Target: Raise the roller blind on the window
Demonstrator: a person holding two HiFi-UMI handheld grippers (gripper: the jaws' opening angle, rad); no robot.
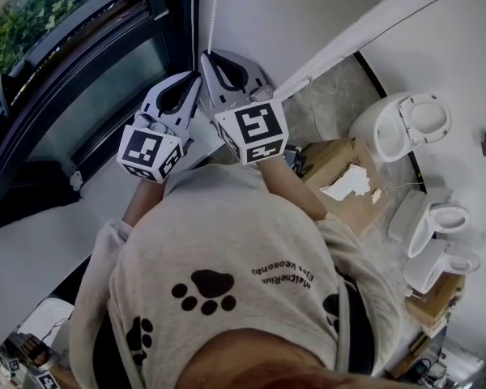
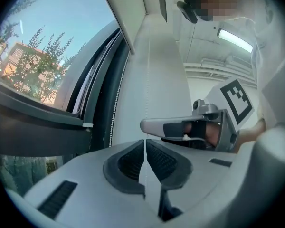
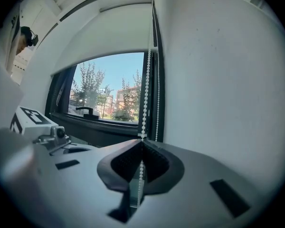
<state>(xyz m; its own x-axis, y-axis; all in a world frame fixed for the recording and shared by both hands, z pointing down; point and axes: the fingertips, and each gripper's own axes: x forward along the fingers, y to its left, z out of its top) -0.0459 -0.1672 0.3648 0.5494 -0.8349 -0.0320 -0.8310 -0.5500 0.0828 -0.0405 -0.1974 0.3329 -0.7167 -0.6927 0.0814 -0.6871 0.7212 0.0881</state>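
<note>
The white roller blind (image 3: 104,34) covers the upper part of the window (image 3: 109,91); trees and buildings show below its lower edge. Two strands of its white bead chain (image 3: 146,94) hang beside the dark frame. My right gripper (image 3: 142,144) is shut on one strand, which runs on down between the pads. In the head view it (image 1: 205,55) sits just right of my left gripper (image 1: 196,76), both level and against the window's right edge. The left gripper (image 2: 145,141) has its jaws together, with a faint chain strand (image 2: 145,103) running into them.
A white wall (image 3: 218,80) rises just right of the chains. A dark window handle (image 3: 85,109) stands on the sill frame. Behind the person lie a cardboard box (image 1: 348,185) and several white toilets (image 1: 409,124) on the floor.
</note>
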